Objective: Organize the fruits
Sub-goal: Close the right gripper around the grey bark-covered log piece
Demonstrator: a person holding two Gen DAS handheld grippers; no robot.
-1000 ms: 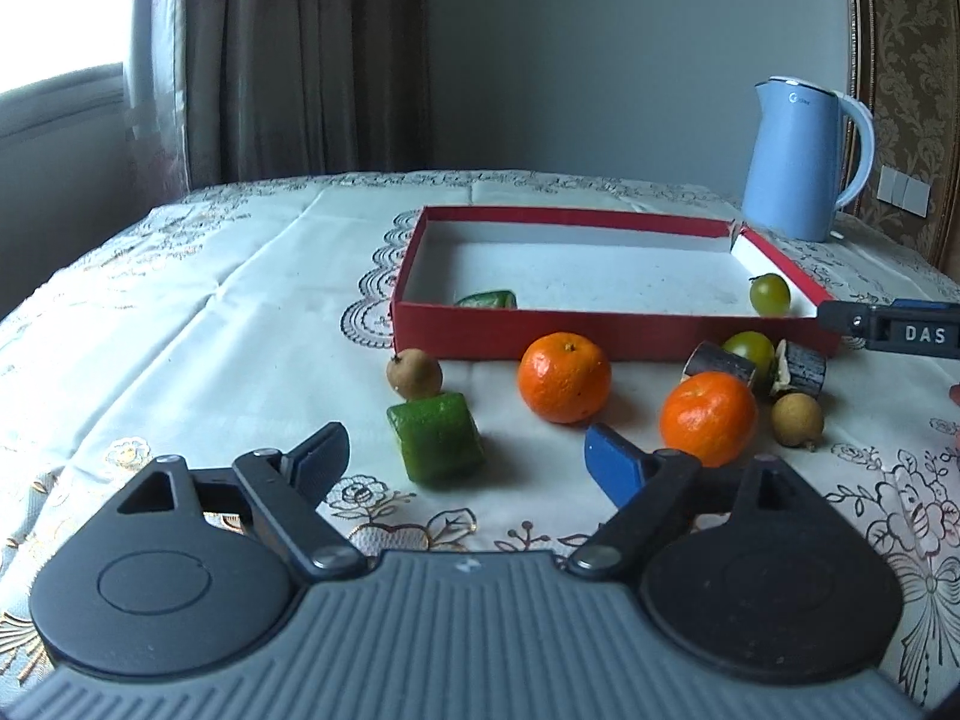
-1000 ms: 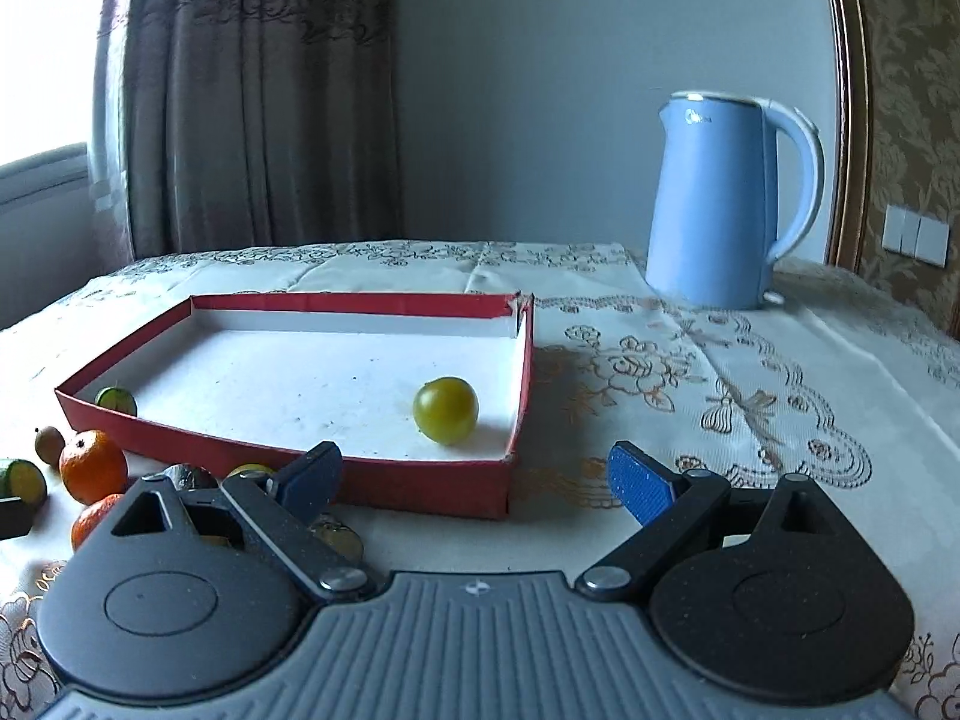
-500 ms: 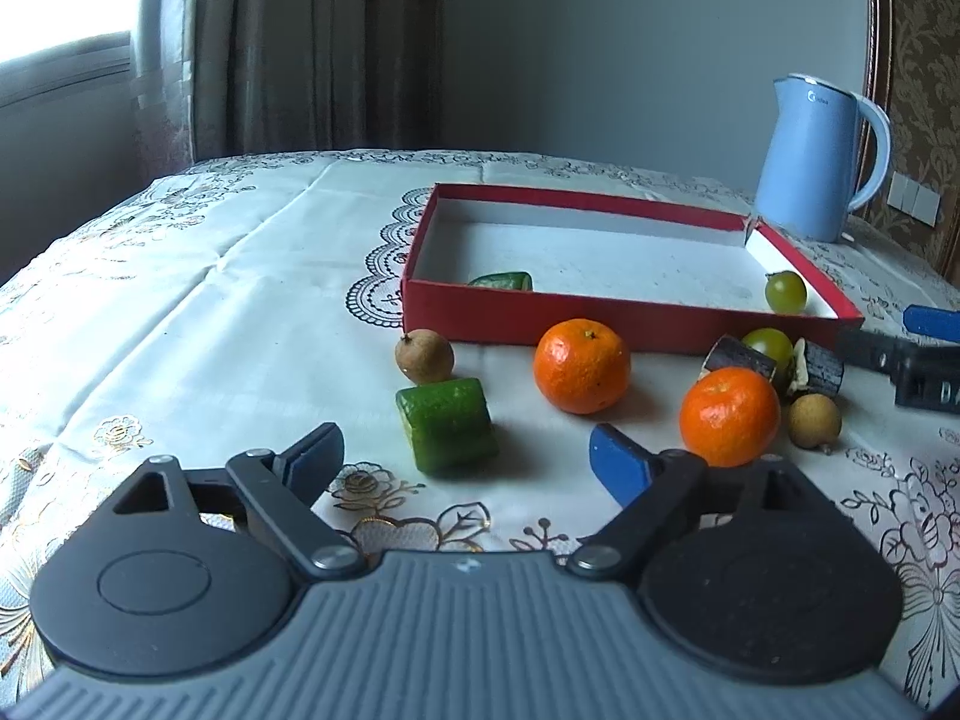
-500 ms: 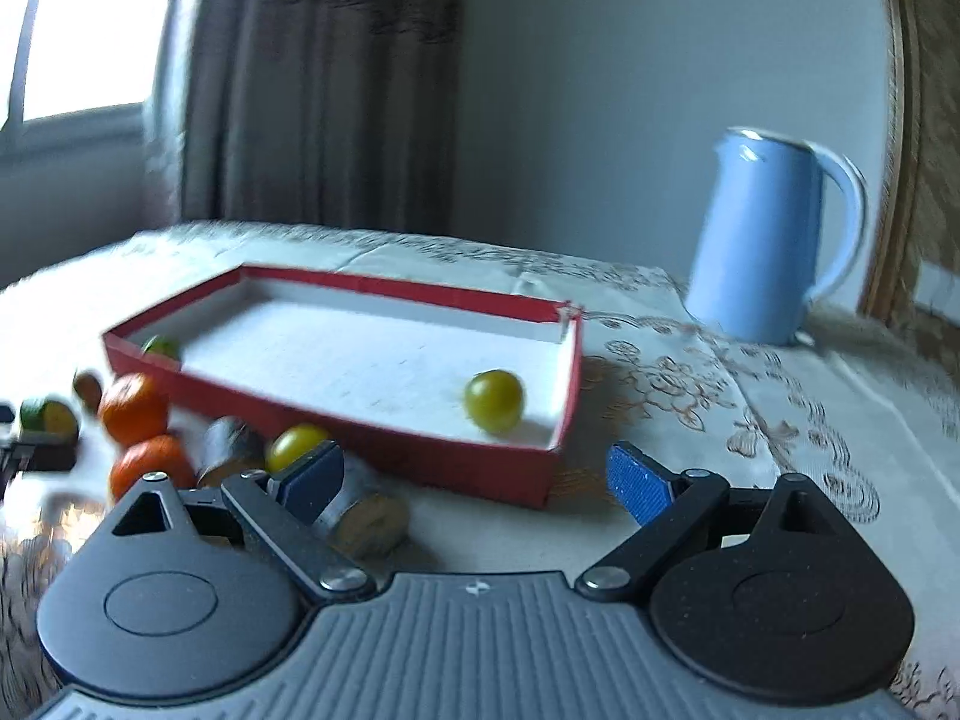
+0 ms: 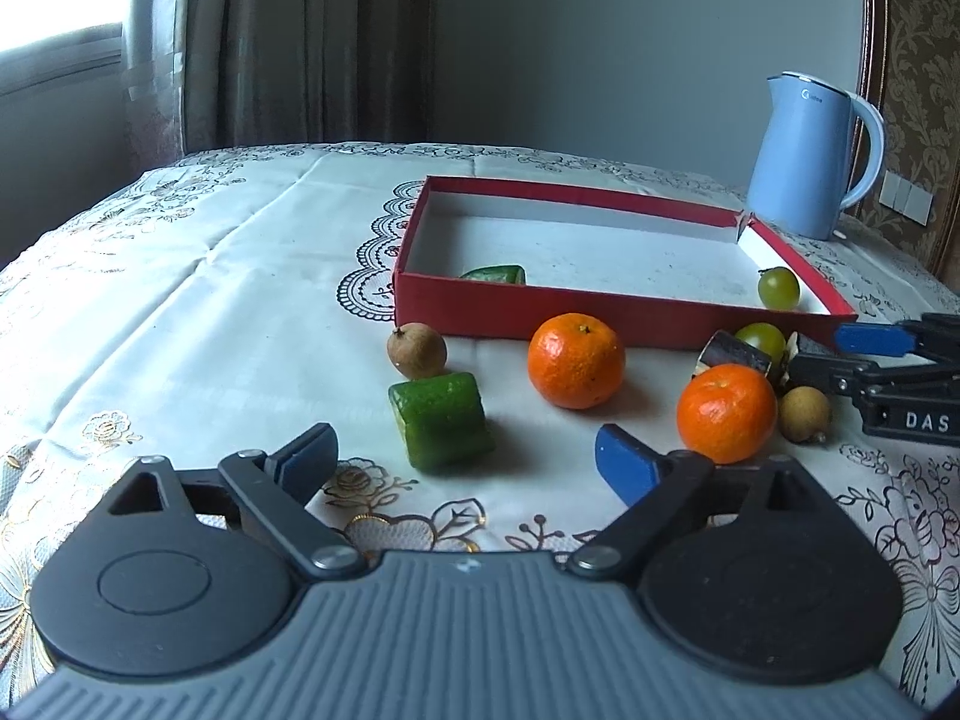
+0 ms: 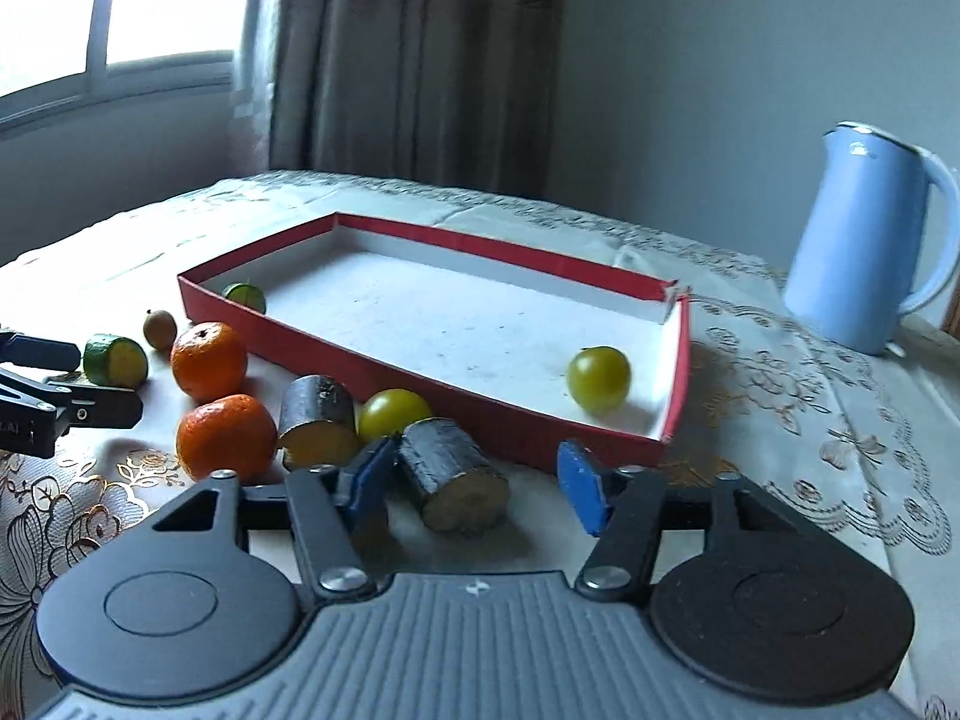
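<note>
A red box [image 5: 528, 315] [image 6: 372, 360] lies on the tablecloth and holds a green fruit piece [image 5: 495, 273] [image 6: 245, 296] and a green round fruit [image 5: 778, 287] [image 6: 599, 378]. In front of it lie two oranges [image 5: 575, 368] [image 5: 726, 412], a green cut piece [image 5: 441, 420], two small brown fruits [image 5: 418, 350] [image 5: 804, 414], a yellow-green fruit [image 6: 393, 414] and two dark cut pieces [image 6: 317, 420] [image 6: 453, 475]. My left gripper [image 5: 465, 465] is open just short of the green cut piece. My right gripper [image 6: 480, 483] is open, its jaws either side of the nearer dark piece.
A light blue kettle [image 5: 810, 156] [image 6: 864, 240] stands behind the box on the right. Curtains and a window are behind the table. The right gripper shows at the right edge of the left wrist view [image 5: 900, 372]; the left gripper shows at the left edge of the right wrist view [image 6: 48, 402].
My right gripper has swung left and down from facing the box to the dark cut pieces. My left gripper has moved slightly closer to the green cut piece. Both stay open.
</note>
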